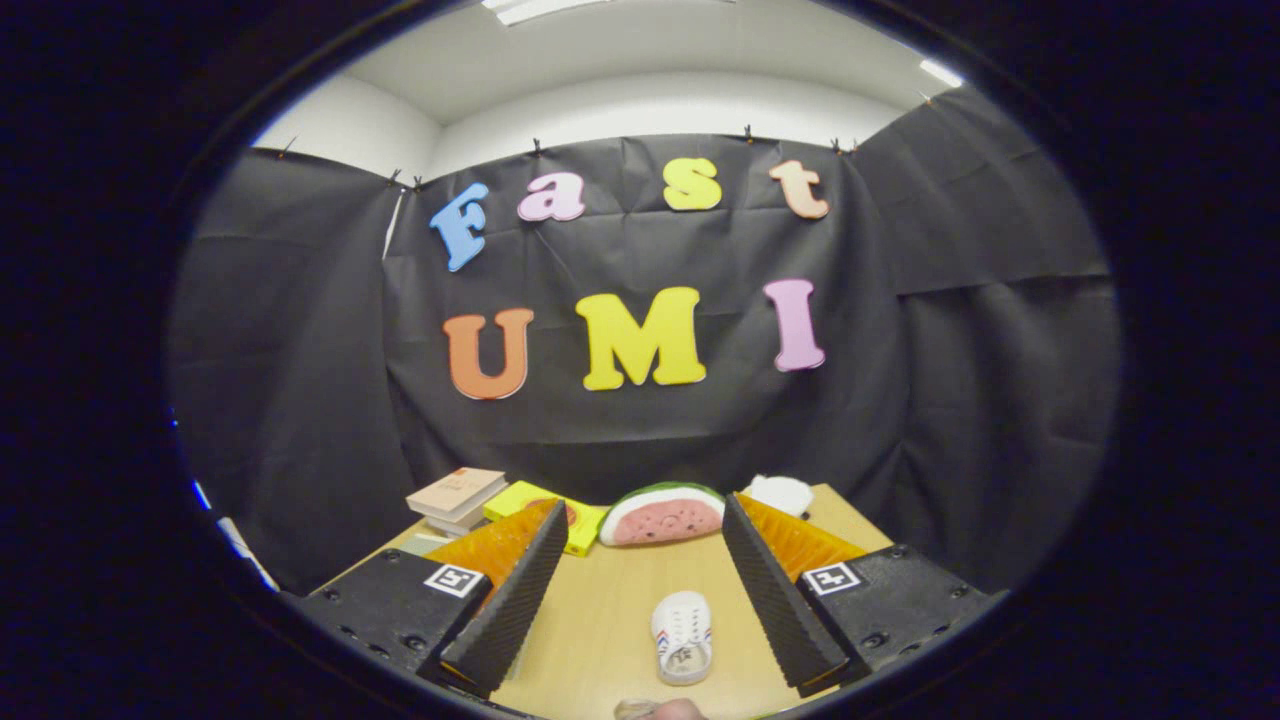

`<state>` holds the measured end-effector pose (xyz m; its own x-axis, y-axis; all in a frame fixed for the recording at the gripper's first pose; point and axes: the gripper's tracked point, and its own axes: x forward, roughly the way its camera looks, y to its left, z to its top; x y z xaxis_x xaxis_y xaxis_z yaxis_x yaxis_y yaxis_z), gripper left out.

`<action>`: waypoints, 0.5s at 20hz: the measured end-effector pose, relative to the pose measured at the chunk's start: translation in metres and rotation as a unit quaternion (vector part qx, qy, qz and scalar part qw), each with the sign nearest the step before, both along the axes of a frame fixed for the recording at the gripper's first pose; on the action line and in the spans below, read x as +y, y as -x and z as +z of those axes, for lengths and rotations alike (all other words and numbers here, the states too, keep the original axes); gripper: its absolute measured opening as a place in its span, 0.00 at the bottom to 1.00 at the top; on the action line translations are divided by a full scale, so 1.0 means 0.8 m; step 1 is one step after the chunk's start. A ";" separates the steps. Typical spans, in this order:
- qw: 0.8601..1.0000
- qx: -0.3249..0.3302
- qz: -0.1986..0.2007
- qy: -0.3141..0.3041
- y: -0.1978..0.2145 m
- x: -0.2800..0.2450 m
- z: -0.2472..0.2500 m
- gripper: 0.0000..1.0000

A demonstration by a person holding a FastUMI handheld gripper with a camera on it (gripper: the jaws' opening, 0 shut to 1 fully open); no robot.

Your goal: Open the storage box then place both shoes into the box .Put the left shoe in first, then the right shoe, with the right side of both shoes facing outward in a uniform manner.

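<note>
Fingers point(545, 585) spread wide here in the gripper view: the hand-held gripper point(640, 600) hangs open above the worktop point(600, 620), nothing clasped, both fingers clear of everything.

Down between the two fingers lies a small white shoe point(682, 636), flat on the wooden worktop, sole down, its laced top facing up. One end points toward the far edge, the other toward the near edge. It touches neither finger and sits a little nearer the right finger than the left one. There are coloured stripes along its side, too small to make out properly.

At the near edge, just below the shoe, a rounded shape point(660, 709) pokes up; it is cut off and I cannot tell what it is.

Beyond the fingertips, along the far edge, a watermelon-slice toy point(662, 515) sits with its pink face toward the camera and a green rind over the top. Just beside it, toward the far right corner, rests a white rounded object point(782, 493), partly hidden behind the right finger. On the other side of the watermelon is a flat yellow item point(530, 505), half covered by the left finger. Toward the far left corner stands a short stack of books point(455, 497), beige cover on top.

Behind it all hangs the black cloth point(950, 400) of the booth wall.
</note>
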<state>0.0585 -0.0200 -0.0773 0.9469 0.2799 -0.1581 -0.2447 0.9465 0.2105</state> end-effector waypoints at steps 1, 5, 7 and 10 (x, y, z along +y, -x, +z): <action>1.000 0.012 0.016 -0.011 -0.004 0.009 -0.013 1.00; 0.992 0.068 0.105 -0.032 -0.012 0.071 -0.070 1.00; 0.981 0.109 0.154 -0.036 -0.008 0.100 -0.104 1.00; 0.958 0.171 0.223 -0.055 -0.006 0.140 -0.147 1.00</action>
<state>0.0633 0.0923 -0.1949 0.6273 0.6771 -0.3847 -0.5186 0.7318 0.4422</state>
